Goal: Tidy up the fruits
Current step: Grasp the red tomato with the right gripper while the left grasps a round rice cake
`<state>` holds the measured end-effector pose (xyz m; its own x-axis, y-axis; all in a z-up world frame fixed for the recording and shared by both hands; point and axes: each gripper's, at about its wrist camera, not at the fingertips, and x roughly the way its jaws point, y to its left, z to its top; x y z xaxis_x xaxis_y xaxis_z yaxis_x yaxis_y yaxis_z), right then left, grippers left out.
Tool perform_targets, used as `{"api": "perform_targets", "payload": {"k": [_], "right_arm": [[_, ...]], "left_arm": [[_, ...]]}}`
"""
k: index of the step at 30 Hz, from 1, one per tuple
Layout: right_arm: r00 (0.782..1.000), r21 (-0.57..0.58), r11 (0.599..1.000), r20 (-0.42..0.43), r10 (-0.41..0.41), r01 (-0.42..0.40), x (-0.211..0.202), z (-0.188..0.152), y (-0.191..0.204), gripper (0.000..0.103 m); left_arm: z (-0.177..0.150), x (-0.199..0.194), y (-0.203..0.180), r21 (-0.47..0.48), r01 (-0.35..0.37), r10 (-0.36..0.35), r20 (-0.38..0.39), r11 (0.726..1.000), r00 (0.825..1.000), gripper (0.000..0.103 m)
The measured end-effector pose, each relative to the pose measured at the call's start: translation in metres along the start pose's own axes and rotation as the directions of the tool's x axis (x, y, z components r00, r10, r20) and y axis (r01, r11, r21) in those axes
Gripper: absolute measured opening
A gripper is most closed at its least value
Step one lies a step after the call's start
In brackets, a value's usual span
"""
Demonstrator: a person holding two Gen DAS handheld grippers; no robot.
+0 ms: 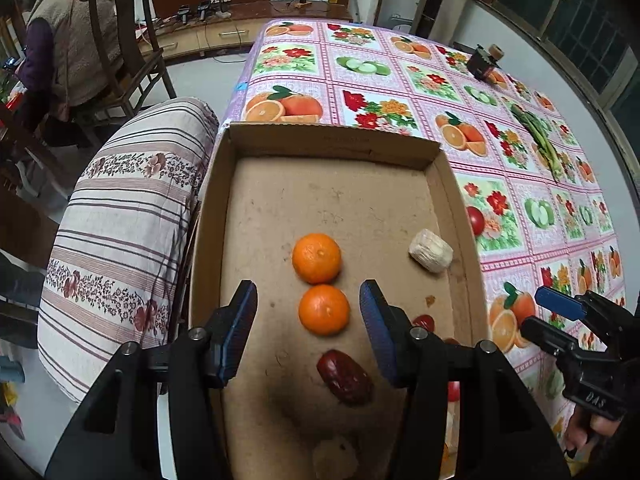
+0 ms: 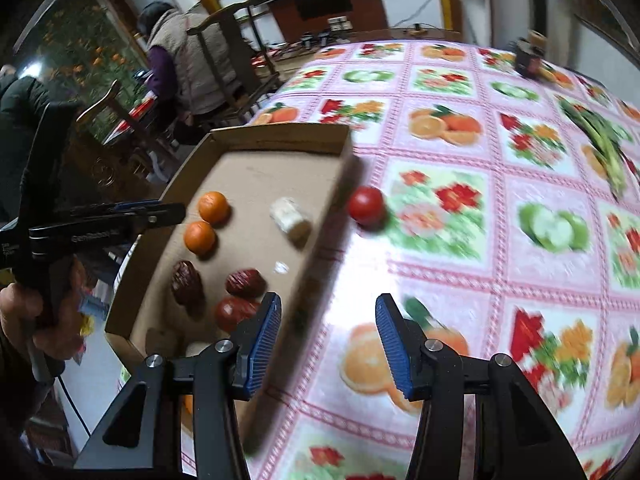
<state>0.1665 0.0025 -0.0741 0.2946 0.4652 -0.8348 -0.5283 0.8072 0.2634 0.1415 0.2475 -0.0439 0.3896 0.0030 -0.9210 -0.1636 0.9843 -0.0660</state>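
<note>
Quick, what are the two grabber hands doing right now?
Left gripper: open, holding nothing, over an orange.
Right gripper: open, empty, above the tablecloth.

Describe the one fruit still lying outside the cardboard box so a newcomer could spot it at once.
Start at the shallow cardboard box on the flowered tablecloth. Just past the box's right wall, on the cloth, lies a small round red tomato. Unlike the oranges and dates, it sits outside the box, alone.
</note>
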Motion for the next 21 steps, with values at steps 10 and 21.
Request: {"api": "perform_targets", "payload": {"k": [10, 21], "right_arm": [[0.999, 0.105, 0.994, 0.032, -0.042, 0.039, -0.031, -0.034, -0.026, 0.051], [0.997, 0.085, 0.994, 0.024, -0.070, 0.068, -0.014, -0.030, -0.028, 0.051]], "left_arm": [[-0.031, -0.026, -0.022, 0.070, 0.092, -0.092, 0.003, 0.993, 0.996, 0.052], [-0.092, -0.061, -0.033, 0.202, 0.295, -0.287, -0.066, 0.934, 0.956, 0.052]]}}
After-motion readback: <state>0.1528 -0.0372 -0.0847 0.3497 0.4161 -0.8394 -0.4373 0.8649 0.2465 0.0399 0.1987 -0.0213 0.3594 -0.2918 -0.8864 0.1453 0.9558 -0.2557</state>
